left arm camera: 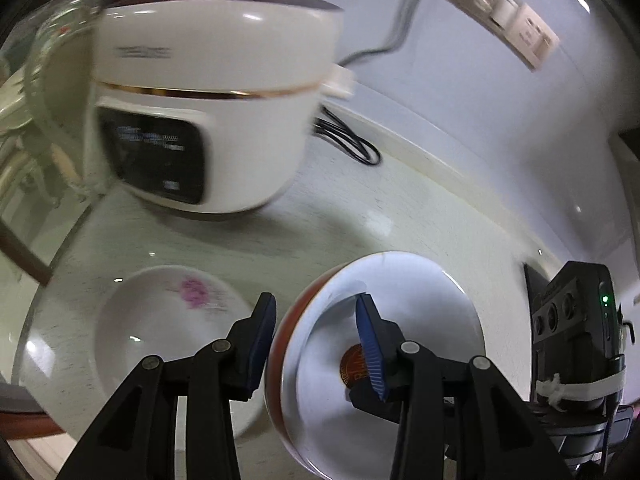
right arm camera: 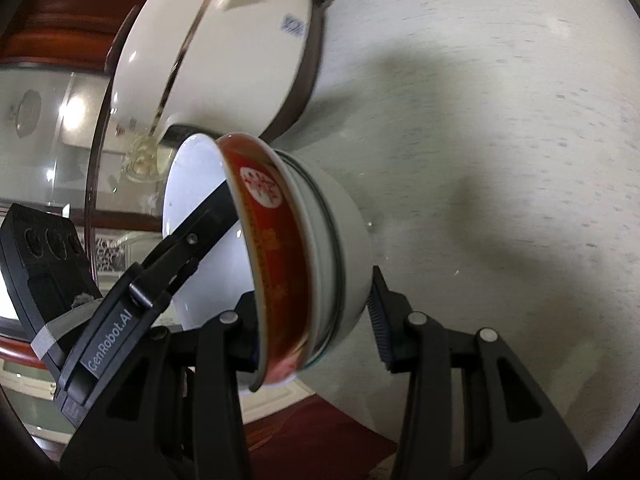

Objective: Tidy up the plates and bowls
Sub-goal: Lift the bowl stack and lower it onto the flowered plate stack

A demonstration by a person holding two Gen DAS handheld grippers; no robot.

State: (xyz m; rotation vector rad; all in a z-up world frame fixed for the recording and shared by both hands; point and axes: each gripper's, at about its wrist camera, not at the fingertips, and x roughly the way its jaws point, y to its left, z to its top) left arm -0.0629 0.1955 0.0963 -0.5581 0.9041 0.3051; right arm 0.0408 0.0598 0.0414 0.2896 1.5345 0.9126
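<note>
Left gripper (left arm camera: 316, 320): nearest the lens; its jaws straddle the rim of the red bowl (left arm camera: 400, 344), one blue pad outside the red wall, the other inside on the white interior. Whether both pads press the rim I cannot tell.
Right gripper (right arm camera: 316, 332): its jaws are spread around a tilted nested stack, the red bowl innermost, a white bowl (right arm camera: 352, 240) outermost; the right pad touches the white bowl's wall, the left finger lies behind the red rim.
Flowered dish (left arm camera: 168, 332): just left of the red bowl, flat on the table (left arm camera: 360, 220).
Rice cooker (left arm camera: 208, 112): beyond the red bowl, on the table.
Black cord (left arm camera: 352, 140): right of the cooker, coiled.
Wall sockets (left arm camera: 500, 8): farthest, above the cord.
</note>
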